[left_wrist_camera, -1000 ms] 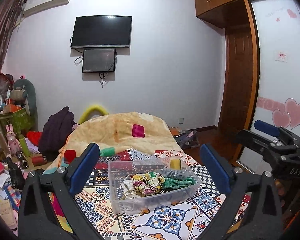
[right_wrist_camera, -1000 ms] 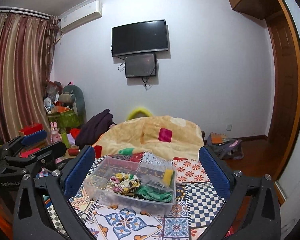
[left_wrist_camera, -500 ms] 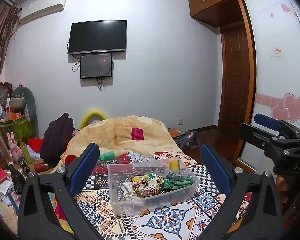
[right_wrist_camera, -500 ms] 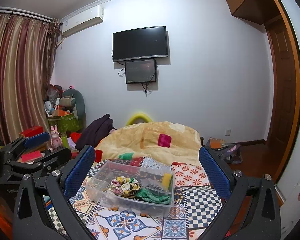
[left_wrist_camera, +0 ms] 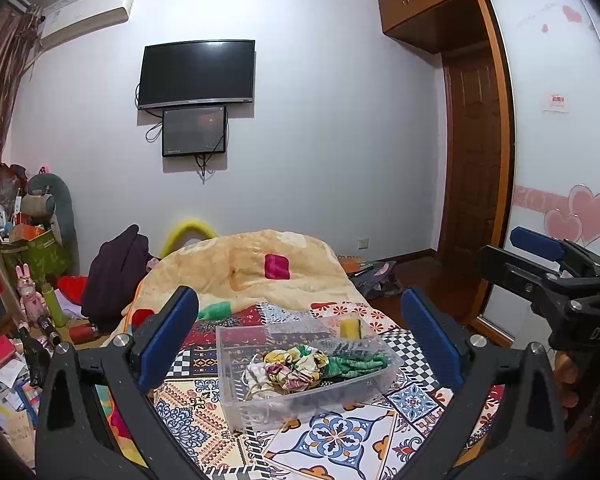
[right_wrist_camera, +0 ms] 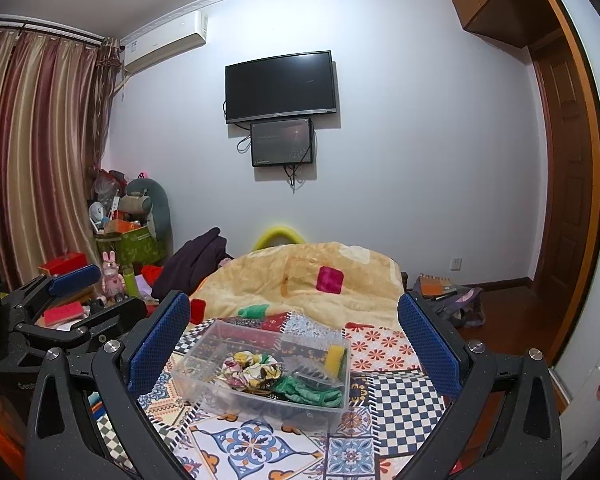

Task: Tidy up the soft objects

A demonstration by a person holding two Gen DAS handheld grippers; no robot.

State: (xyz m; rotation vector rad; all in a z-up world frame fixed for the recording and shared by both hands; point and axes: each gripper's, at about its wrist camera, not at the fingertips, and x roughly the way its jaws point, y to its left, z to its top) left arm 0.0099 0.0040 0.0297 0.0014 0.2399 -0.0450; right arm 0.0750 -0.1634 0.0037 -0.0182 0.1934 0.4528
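Note:
A clear plastic bin (left_wrist_camera: 236, 404) (right_wrist_camera: 204, 390) sits on the patterned bedspread. Inside lie floral scrunchies (left_wrist_camera: 290, 366) (right_wrist_camera: 246, 368), a green knitted cloth (left_wrist_camera: 356, 364) (right_wrist_camera: 306, 390) and a yellow sponge (left_wrist_camera: 350, 328) (right_wrist_camera: 335, 356) leaning at the far wall. My left gripper (left_wrist_camera: 298, 330) is open and held back from the bin, nothing between its blue pads. My right gripper (right_wrist_camera: 294, 326) is open too, likewise short of the bin. Each gripper shows at the edge of the other's view.
A beige quilt (left_wrist_camera: 260, 268) is heaped on the far half of the bed. Dark clothing (right_wrist_camera: 192, 264) and cluttered boxes and toys (right_wrist_camera: 116, 248) stand at the left. A bag (right_wrist_camera: 448, 300) lies on the wooden floor by the door at the right.
Both cameras have tilted upward and drawn slightly back, so the bin sits lower and smaller in each view. Both grippers stay open; the bin's contents are unmoved.

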